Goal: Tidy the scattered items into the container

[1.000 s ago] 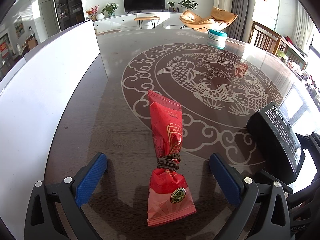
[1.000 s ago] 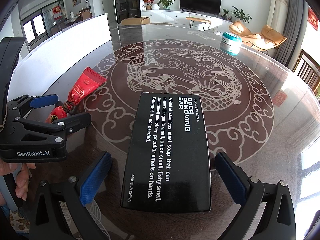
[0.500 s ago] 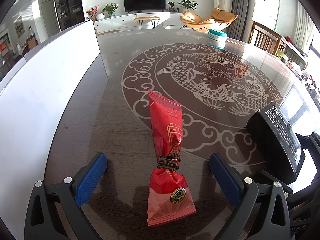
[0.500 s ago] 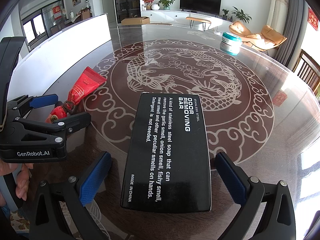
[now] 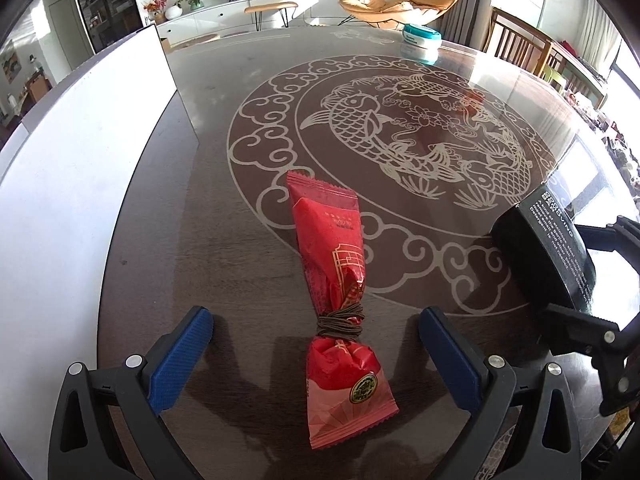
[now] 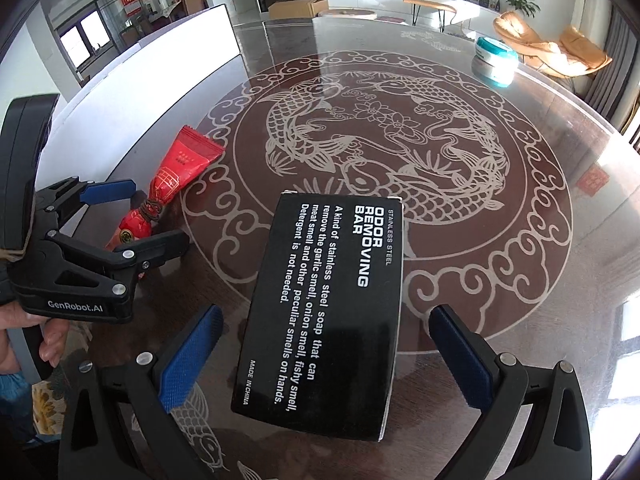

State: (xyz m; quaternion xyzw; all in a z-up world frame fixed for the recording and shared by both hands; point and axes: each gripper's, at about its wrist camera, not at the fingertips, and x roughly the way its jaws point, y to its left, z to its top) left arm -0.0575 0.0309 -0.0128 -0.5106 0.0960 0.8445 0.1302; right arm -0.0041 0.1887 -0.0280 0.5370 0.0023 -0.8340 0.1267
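Observation:
A red snack packet [image 5: 340, 304] tied with a brown band lies on the dark table between the open fingers of my left gripper [image 5: 316, 340]; the pads do not touch it. It also shows in the right wrist view [image 6: 168, 184], with the left gripper [image 6: 140, 216] around it. A black box [image 6: 324, 312] printed "Odor Removing Bar" lies flat between the open fingers of my right gripper [image 6: 324, 348], untouched. The box also shows at the right in the left wrist view [image 5: 548, 248]. A white container wall [image 5: 80, 184] stands along the left, and in the right wrist view [image 6: 152, 92].
A teal-lidded white jar [image 5: 422, 42] stands at the far side of the table, also seen in the right wrist view [image 6: 494, 60]. The glossy table [image 6: 400, 128] carries a fish pattern. Chairs [image 5: 520, 44] stand beyond the right edge.

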